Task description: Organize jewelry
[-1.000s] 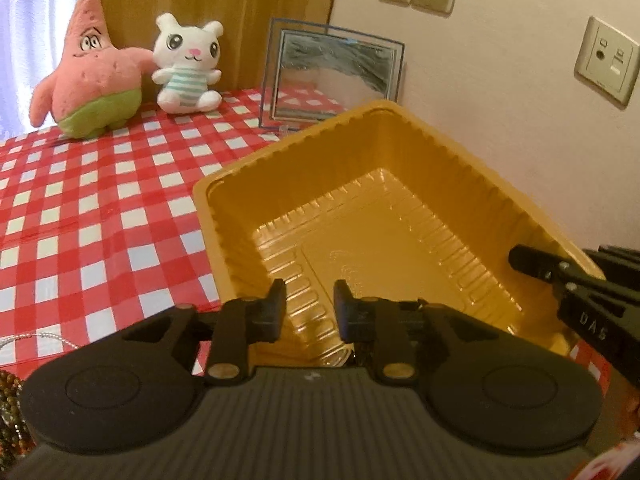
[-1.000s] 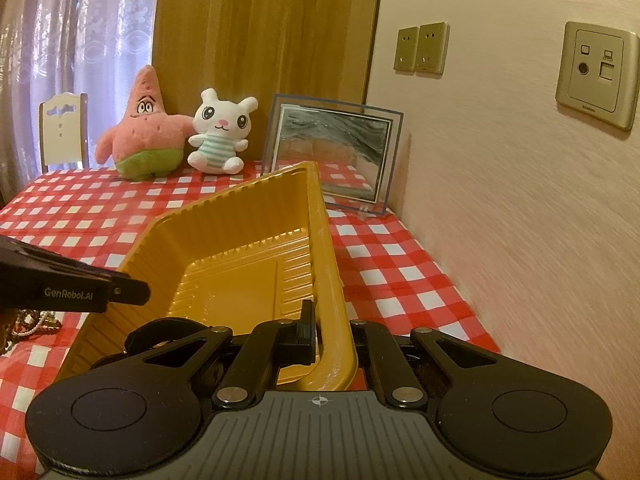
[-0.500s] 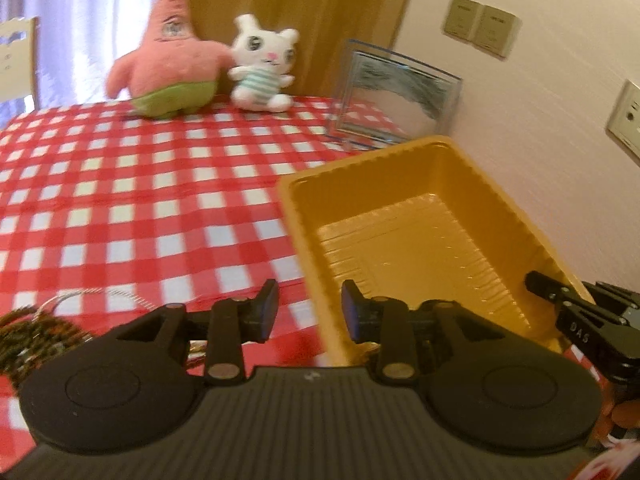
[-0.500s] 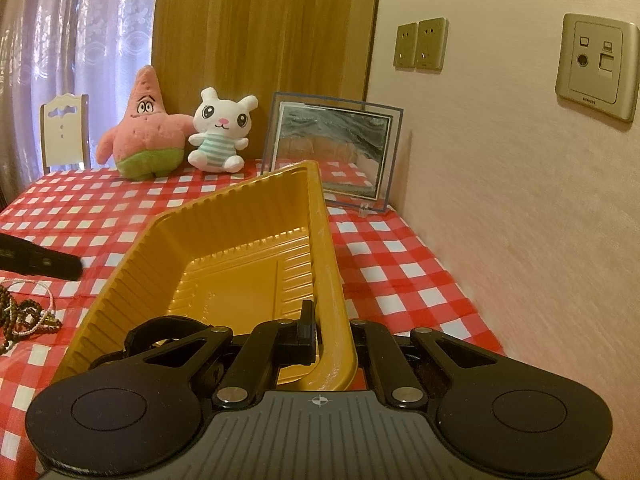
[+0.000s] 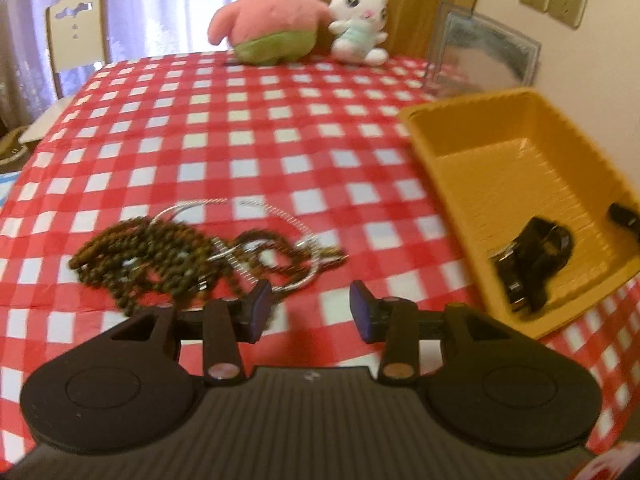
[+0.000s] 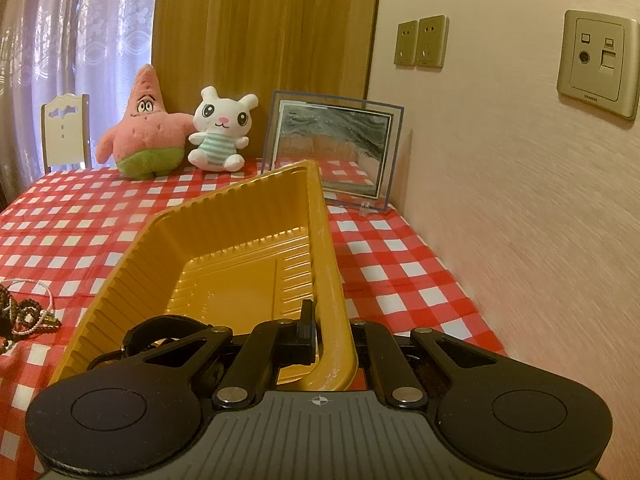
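A tangle of brown bead strings and silver chains (image 5: 192,248) lies on the red-checked tablecloth (image 5: 240,136), and shows at the left edge of the right wrist view (image 6: 24,314). My left gripper (image 5: 311,310) is open and empty, just in front of the tangle. A yellow plastic tray (image 5: 472,120) sits to the right, holding a black item (image 5: 532,258). My right gripper (image 6: 332,334) is shut on the tray's near right rim (image 6: 326,264).
A pink starfish plush (image 6: 146,130), a white bunny plush (image 6: 222,136) and a glass picture frame (image 6: 334,148) stand at the table's back. A wall with sockets (image 6: 420,42) runs along the right. A white chair (image 5: 76,36) is beyond the far left edge.
My left gripper has swung left and back from over the tray to the jewelry tangle, and its jaws have opened wider. The right gripper has held still on the tray rim.
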The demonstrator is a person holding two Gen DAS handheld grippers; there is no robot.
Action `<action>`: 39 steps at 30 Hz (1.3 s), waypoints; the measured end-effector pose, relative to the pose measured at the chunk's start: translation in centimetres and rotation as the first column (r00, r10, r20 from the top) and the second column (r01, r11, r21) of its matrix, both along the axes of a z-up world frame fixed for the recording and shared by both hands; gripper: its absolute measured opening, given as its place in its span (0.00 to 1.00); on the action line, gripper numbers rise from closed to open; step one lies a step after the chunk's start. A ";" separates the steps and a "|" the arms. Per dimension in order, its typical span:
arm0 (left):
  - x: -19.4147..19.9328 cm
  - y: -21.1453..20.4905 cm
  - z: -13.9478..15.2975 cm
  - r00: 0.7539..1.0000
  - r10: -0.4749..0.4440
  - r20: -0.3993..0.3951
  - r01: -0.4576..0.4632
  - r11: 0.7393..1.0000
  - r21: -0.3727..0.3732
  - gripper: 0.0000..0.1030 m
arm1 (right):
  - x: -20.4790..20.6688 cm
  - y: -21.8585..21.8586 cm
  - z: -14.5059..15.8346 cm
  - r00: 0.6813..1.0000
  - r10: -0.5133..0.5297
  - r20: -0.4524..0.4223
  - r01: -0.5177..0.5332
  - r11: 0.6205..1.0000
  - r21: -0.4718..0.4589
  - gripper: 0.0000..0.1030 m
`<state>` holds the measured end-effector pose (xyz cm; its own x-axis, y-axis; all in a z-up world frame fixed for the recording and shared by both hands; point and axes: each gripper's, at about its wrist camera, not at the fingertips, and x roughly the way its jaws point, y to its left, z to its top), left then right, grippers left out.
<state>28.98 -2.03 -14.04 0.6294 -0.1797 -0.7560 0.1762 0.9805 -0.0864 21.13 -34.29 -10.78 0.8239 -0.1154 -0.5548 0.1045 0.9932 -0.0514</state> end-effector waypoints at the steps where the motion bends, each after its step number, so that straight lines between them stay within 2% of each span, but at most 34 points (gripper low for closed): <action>1: -0.1 0.1 -0.3 1.000 -0.002 -0.001 0.002 1.000 0.015 0.37 | 0.0 0.1 0.0 1.000 0.000 0.000 0.000 1.000 0.000 0.05; 10: 0.8 0.0 -1.4 0.998 -0.056 0.036 0.053 0.996 0.078 0.25 | 0.0 0.0 0.0 1.000 -0.001 0.000 0.001 1.000 0.001 0.05; 15: 2.6 -0.5 -1.5 0.994 -0.091 0.060 0.085 0.992 0.099 0.17 | 0.0 -0.1 -0.1 1.000 -0.002 -0.003 0.002 1.000 0.001 0.05; 19: 4.5 -0.8 -1.7 0.991 -0.108 0.078 0.099 0.989 0.108 0.14 | 0.0 -0.2 -0.2 1.000 -0.004 -0.005 0.004 1.000 0.001 0.05; 23: 5.9 -1.3 -2.4 0.987 -0.149 0.061 0.141 0.983 0.118 0.10 | -0.1 -0.3 -0.3 1.000 -0.008 -0.009 0.008 1.000 0.003 0.05; 30: 5.2 -1.8 -2.1 0.984 -0.172 0.046 0.167 0.982 0.091 0.10 | 0.0 -0.3 -0.2 1.000 -0.015 -0.014 0.015 1.000 0.005 0.05; 39: 4.5 -2.1 -3.1 0.989 -0.151 0.003 0.151 0.986 0.070 0.09 | 0.0 -0.3 -0.2 1.000 -0.013 -0.015 0.013 1.000 0.003 0.05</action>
<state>33.49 -4.15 -17.17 0.6056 -0.2206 -0.7646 0.3230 0.9462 -0.0172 21.16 -34.62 -10.99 0.8142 -0.1241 -0.5672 0.1167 0.9919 -0.0496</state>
